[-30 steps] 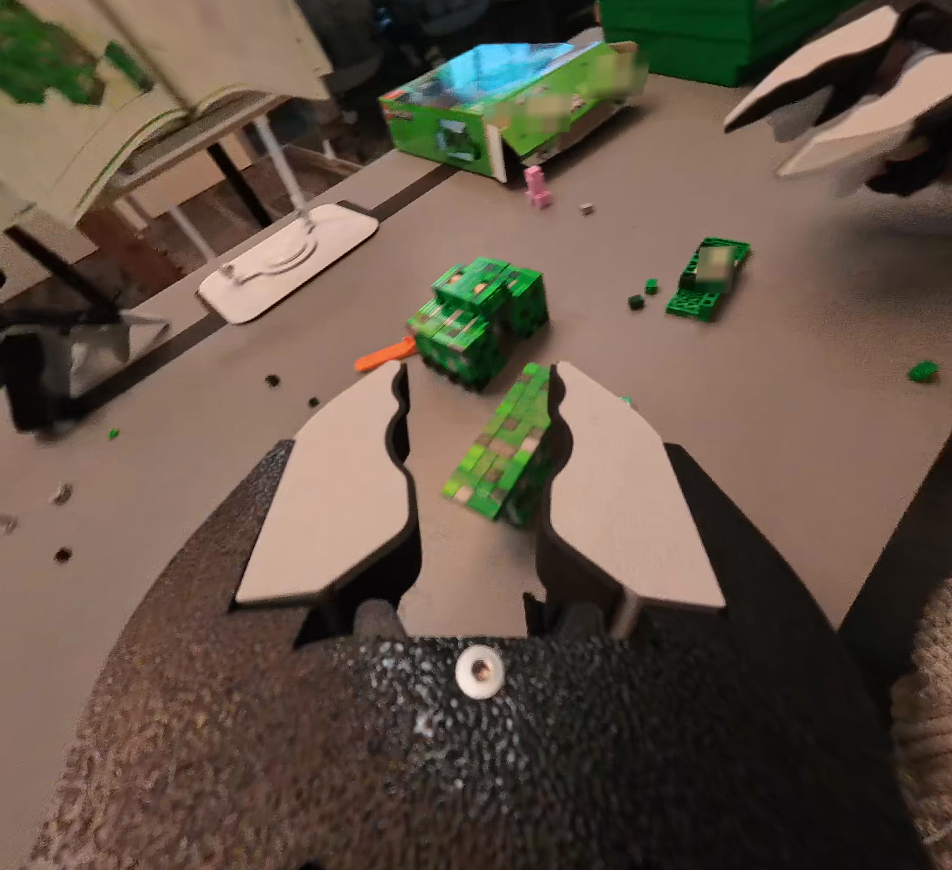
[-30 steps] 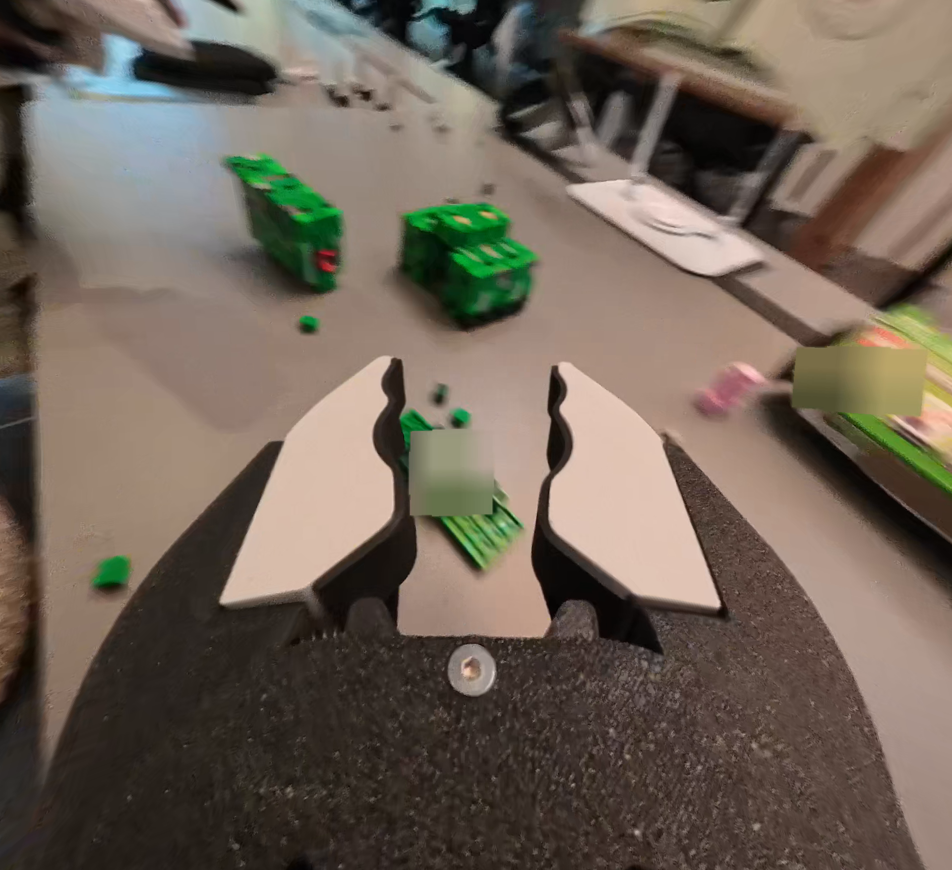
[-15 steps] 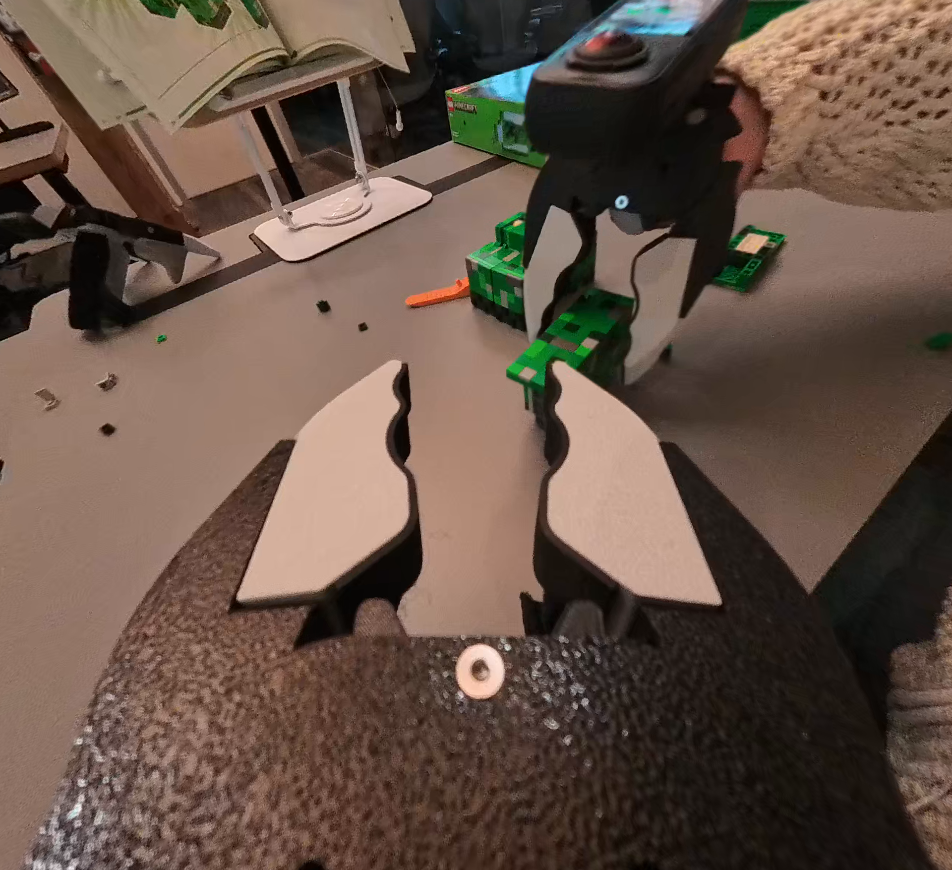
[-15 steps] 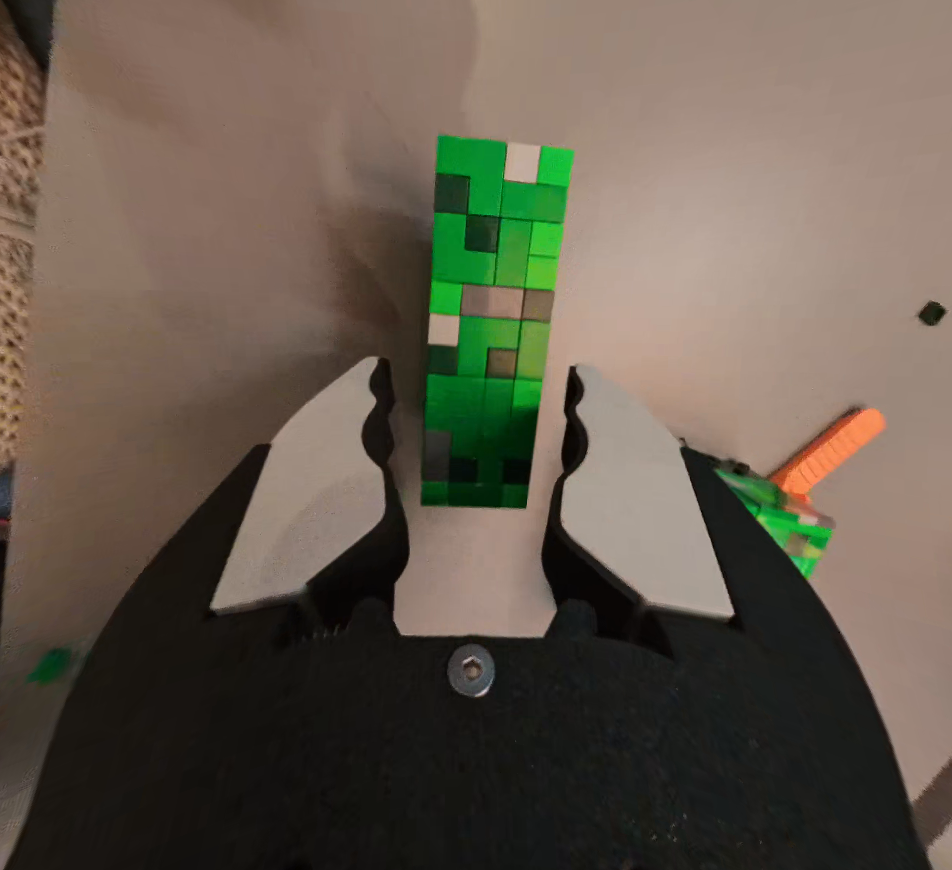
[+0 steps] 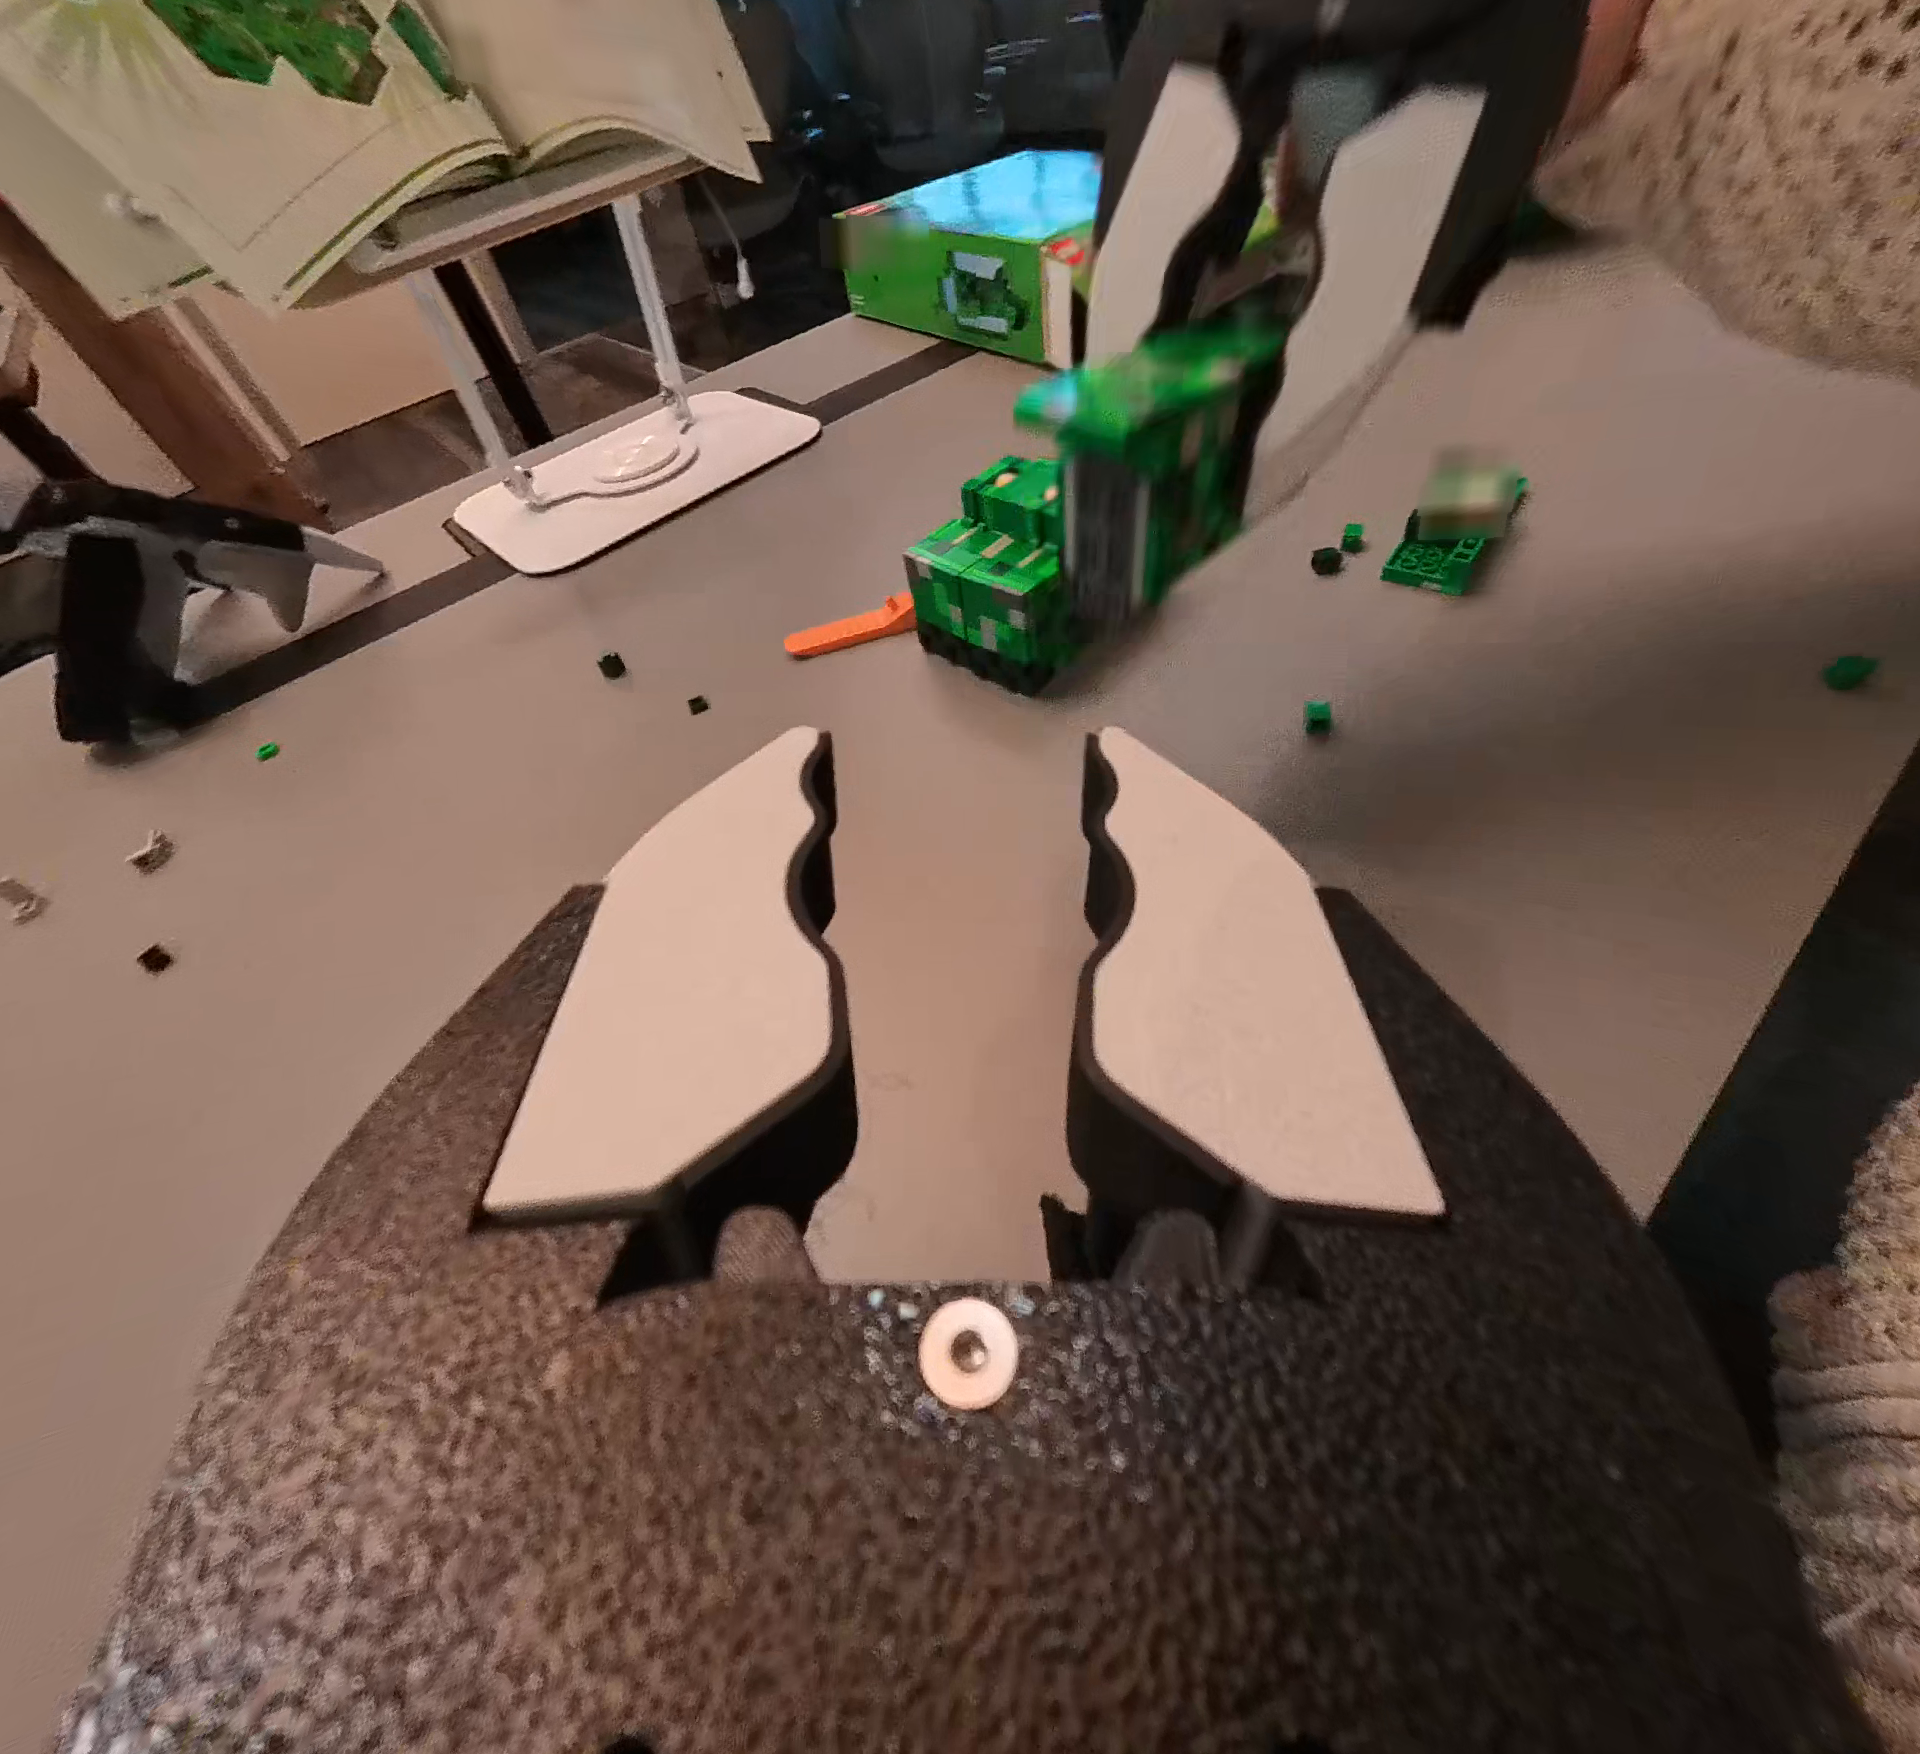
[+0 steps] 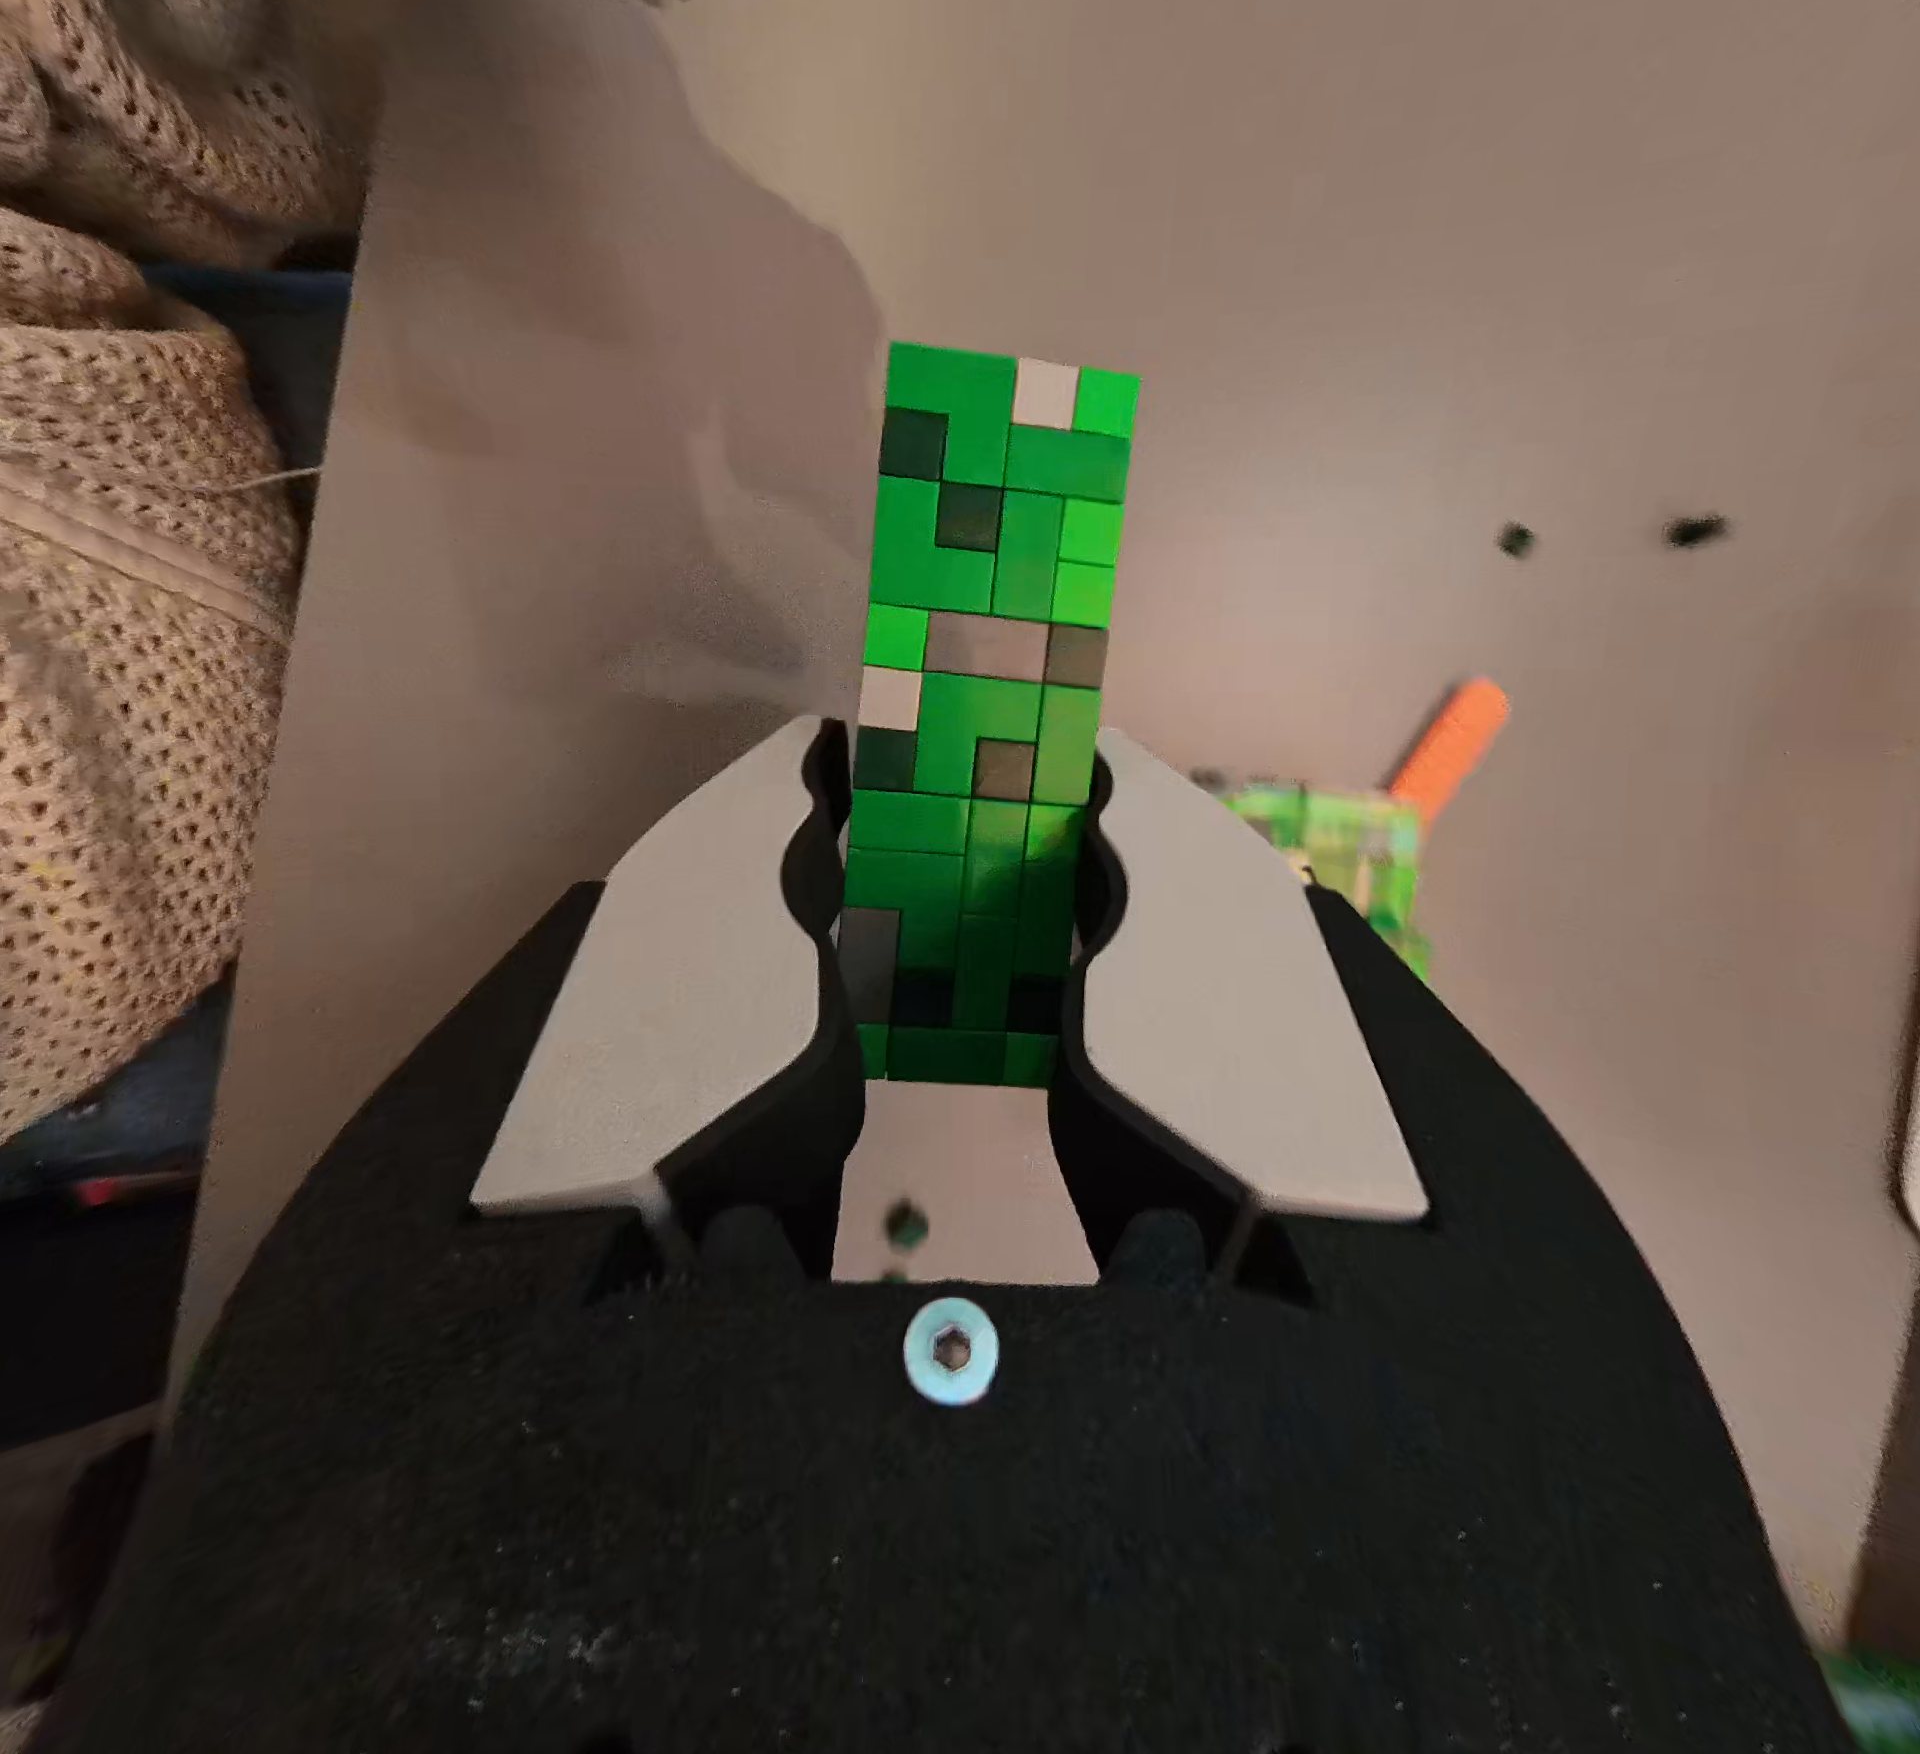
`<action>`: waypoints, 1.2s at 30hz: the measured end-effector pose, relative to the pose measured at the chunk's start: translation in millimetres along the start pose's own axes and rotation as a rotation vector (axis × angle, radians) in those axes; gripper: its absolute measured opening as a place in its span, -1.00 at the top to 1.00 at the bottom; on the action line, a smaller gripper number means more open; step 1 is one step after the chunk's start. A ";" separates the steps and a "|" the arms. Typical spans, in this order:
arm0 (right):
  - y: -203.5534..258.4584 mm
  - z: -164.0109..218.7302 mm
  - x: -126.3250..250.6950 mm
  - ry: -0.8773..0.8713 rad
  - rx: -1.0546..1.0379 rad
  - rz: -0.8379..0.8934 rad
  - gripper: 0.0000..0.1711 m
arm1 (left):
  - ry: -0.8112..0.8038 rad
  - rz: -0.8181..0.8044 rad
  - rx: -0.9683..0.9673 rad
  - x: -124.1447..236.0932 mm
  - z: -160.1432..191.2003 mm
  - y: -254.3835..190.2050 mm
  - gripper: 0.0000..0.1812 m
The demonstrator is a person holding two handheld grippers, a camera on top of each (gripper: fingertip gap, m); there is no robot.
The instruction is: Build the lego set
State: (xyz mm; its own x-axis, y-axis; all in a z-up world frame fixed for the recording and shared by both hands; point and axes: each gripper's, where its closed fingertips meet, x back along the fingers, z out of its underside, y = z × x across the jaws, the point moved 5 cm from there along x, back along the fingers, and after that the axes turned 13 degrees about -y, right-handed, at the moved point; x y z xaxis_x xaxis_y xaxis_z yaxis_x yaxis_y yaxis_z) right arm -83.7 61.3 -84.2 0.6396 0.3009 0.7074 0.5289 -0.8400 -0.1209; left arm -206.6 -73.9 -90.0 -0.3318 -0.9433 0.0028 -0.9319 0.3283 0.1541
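My right gripper (image 6: 961, 769) is shut on a long green lego block (image 6: 987, 686) with grey and dark squares; both pads press its sides. In the left wrist view the same gripper (image 5: 1247, 333) holds that block (image 5: 1153, 478), blurred, lifted above the table. A second green lego assembly (image 5: 987, 582) stands on the grey table (image 5: 520, 873) just behind it, also seen blurred in the right wrist view (image 6: 1340, 863). My left gripper (image 5: 956, 759) is open and empty, low over the table in front of the assembly.
An orange brick separator (image 5: 847, 629) lies left of the assembly. A green plate piece (image 5: 1449, 541) and small loose bricks (image 5: 1317, 715) lie to the right. A green box (image 5: 966, 270), an open instruction booklet (image 5: 312, 42) on a stand and another gripper (image 5: 156, 582) are behind. Tip to tip, the grippers are about 12 cm apart.
My right gripper closed on the long green block and lifted it off the table. My left gripper drew back from the block and narrowed slightly, staying empty.
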 end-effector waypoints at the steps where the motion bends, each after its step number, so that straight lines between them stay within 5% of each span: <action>1: -0.1 3.7 19.7 -0.012 -0.013 0.038 0.52 | -0.001 0.010 -0.011 -3.2 0.4 -3.0 0.50; 5: -1.1 57.2 100.2 0.031 -0.129 0.249 0.52 | -0.004 0.070 -0.070 -21.2 4.7 -17.8 0.58; 9: -2.2 164.2 168.7 0.174 -0.363 0.486 0.52 | -0.063 0.140 -0.123 -45.6 2.3 -39.8 0.68; 15: 14.2 294.4 215.0 0.373 -0.640 0.625 0.52 | 0.007 0.311 -0.155 -85.7 11.4 -86.7 0.56; 36: -27.0 330.6 239.3 0.194 -0.704 0.707 0.52 | 0.084 0.381 -0.169 -119.0 15.3 -128.3 0.54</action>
State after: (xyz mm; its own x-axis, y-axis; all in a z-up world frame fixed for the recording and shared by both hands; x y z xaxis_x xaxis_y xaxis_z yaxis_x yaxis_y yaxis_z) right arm 239.5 305.3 -141.8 0.5436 -0.3941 0.7411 -0.4246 -0.8907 -0.1623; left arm -49.7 -3.0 -125.2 -0.6280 -0.7593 0.1702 -0.7058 0.6479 0.2863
